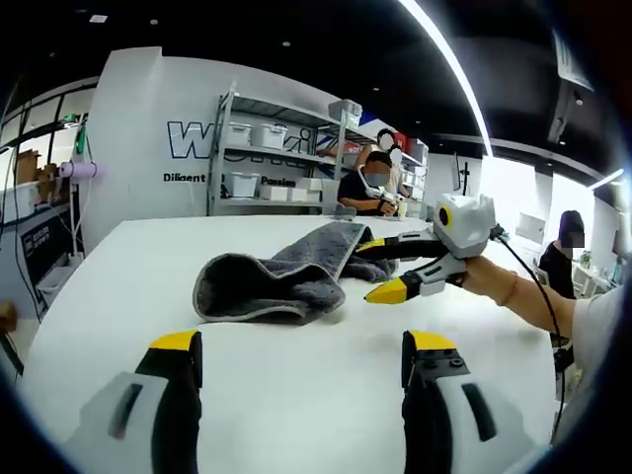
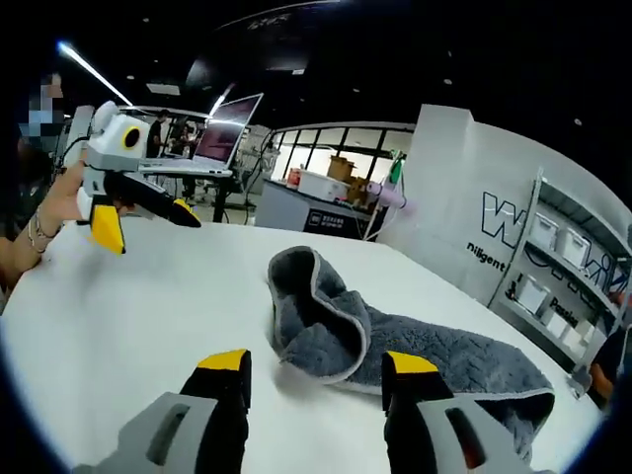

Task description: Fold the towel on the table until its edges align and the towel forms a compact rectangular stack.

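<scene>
Our left gripper [image 1: 298,357] and right gripper [image 2: 314,372] both stand wide, holding nothing. The grey towel [image 2: 395,341] lies rumpled mid-table [image 1: 247,395]. It looks soft and limp; we'd pinch its bound corners.

You can't read much here. At 11 o'clock in the left gripper view, the white wall [image 1: 148,138] has a big blue "W" logo with "Diligent" in small black print under it; shelving covers the rest. Nothing else's legible.

A metal shelf [image 1: 286,148] holds white bins [image 1: 254,132] (lettered wall behind); laptop [image 2: 219,138] elsewhere.
</scene>
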A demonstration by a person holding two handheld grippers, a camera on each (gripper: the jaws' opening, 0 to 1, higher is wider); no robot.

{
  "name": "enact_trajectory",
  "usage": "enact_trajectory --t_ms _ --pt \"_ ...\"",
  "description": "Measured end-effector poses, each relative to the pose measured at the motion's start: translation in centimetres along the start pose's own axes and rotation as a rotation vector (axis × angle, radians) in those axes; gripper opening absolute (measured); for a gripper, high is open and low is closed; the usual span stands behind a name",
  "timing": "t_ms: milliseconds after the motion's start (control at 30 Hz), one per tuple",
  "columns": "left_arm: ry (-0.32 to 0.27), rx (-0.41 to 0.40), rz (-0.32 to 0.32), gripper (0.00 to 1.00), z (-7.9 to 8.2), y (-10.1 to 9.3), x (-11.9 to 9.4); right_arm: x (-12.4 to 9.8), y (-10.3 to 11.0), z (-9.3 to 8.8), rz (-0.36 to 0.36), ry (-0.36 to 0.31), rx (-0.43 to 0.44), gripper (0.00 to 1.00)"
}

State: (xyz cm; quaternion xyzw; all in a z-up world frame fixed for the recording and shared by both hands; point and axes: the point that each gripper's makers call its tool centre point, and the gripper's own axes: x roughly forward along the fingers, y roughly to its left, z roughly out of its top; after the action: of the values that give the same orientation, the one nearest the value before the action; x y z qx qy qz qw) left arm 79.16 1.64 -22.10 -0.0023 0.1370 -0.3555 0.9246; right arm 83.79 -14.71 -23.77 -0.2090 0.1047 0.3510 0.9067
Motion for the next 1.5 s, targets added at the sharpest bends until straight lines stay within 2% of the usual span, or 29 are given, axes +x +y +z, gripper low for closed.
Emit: enact_trajectory --t_ms 133,333,567,800,867,1000,1100,1500 --pt "0.0 -0.004 -0.002 0.87 0.0 0.1 0.0 -2.2 0.8 -0.5 0.014 0.014 0.002 0.72" --pt "-0.007 -0.018 0.006 0.87 0.0 0.4 -0.3 -5.4 2.3 -1.6 0.028 0.026 0.021 0.83" --pt "0.009 -0.011 0.007 0.87 -0.4 0.3 0.0 -7.9 1.8 -1.6 -0.014 -0.019 0.063 0.99" --pt "0.008 -0.016 0.01 0.88 -0.4 0.3 -0.1 -10.7 1.2 -3.1 -0.05 -0.025 0.124 0.99" --pt "0.006 -0.015 0.014 0.88 -0.3 0.4 -0.2 -11.1 1.1 -3.6 -0.058 -0.033 0.17 0.99" --pt "0.015 -0.01 0.025 0.88 -0.6 0.7 0.0 -10.9 0.6 -4.4 -0.063 -0.022 0.182 0.99" --pt "0.025 -0.018 0.02 0.89 -0.9 0.6 0.2 -10.8 0.3 -5.3 -0.075 0.017 0.175 0.99" --pt "0.019 -0.008 0.013 0.94 -0.8 0.1 0.3 -11.3 -0.9 -6.0 -0.098 0.019 0.188 0.99"
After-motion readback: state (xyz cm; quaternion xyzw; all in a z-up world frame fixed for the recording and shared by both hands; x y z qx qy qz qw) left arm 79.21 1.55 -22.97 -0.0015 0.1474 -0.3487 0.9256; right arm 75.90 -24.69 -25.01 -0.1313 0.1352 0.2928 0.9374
